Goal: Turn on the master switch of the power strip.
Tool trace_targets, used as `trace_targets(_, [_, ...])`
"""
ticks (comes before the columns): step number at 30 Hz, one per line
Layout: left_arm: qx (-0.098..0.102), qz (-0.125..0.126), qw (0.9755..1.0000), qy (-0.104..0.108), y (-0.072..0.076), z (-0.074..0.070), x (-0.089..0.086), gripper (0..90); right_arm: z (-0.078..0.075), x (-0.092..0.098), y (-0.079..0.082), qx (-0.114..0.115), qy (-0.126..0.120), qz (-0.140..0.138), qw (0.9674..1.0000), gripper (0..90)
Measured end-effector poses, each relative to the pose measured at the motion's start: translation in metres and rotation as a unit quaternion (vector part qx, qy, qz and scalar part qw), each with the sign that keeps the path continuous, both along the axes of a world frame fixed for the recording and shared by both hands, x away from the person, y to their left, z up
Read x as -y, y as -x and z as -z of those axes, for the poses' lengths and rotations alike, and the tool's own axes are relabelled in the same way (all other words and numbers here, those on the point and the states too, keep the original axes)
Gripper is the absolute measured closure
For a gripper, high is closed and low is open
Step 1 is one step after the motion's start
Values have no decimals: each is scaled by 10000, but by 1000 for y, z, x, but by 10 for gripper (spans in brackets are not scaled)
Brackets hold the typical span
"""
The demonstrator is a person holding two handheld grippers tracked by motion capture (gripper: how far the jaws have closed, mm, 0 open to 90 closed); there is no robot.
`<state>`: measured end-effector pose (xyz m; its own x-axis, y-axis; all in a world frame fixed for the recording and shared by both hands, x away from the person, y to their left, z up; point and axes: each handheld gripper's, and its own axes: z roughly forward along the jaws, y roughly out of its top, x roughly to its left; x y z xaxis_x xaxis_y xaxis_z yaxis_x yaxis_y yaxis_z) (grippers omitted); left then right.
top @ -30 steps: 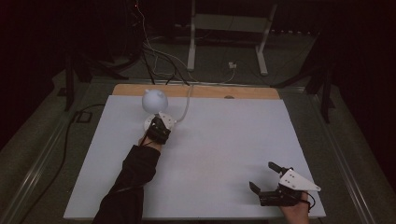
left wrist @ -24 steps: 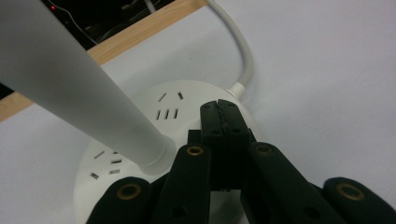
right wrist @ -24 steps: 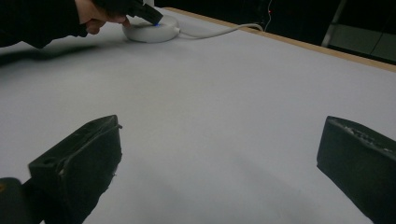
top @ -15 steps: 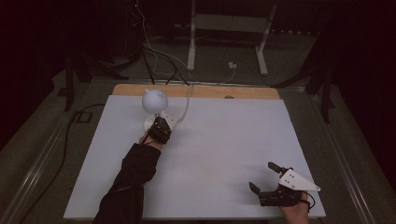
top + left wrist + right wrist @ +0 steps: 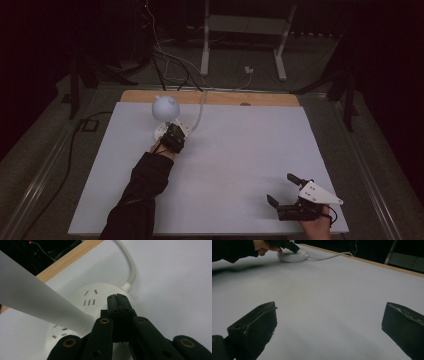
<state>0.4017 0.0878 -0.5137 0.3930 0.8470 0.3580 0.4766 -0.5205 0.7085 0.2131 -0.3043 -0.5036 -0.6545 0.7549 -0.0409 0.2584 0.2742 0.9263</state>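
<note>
We read the step as pressing a switch on the lamp base (image 5: 82, 307): the left gripper (image 5: 118, 298), jaws clenched together on nothing, sets its tip on the round white base w/ slot vents, just beside the lamp stem (image 5: 37, 300). A blue light glows at the tip in the right gripper view. Next move prob. calls for lifting straight off w/o dragging the base. Right gripper (image 5: 286, 191) rests well apart from the base, jaws spread, empty. The white tabletop (image 5: 250, 150) has a wood strip (image 5: 220, 98) beyond the base; dark room, cables, a stand behind.
</note>
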Motion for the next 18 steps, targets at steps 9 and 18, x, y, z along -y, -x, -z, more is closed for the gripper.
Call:
trace_targets(9, [26,191,9993,332,6,-15,1,900,-1,1,0,30,-16,18,10000,0])
trace_targets(18, [-171,194,9970,732,12,-24,-3,900,-1,1,1,43,-13,19,10000,0])
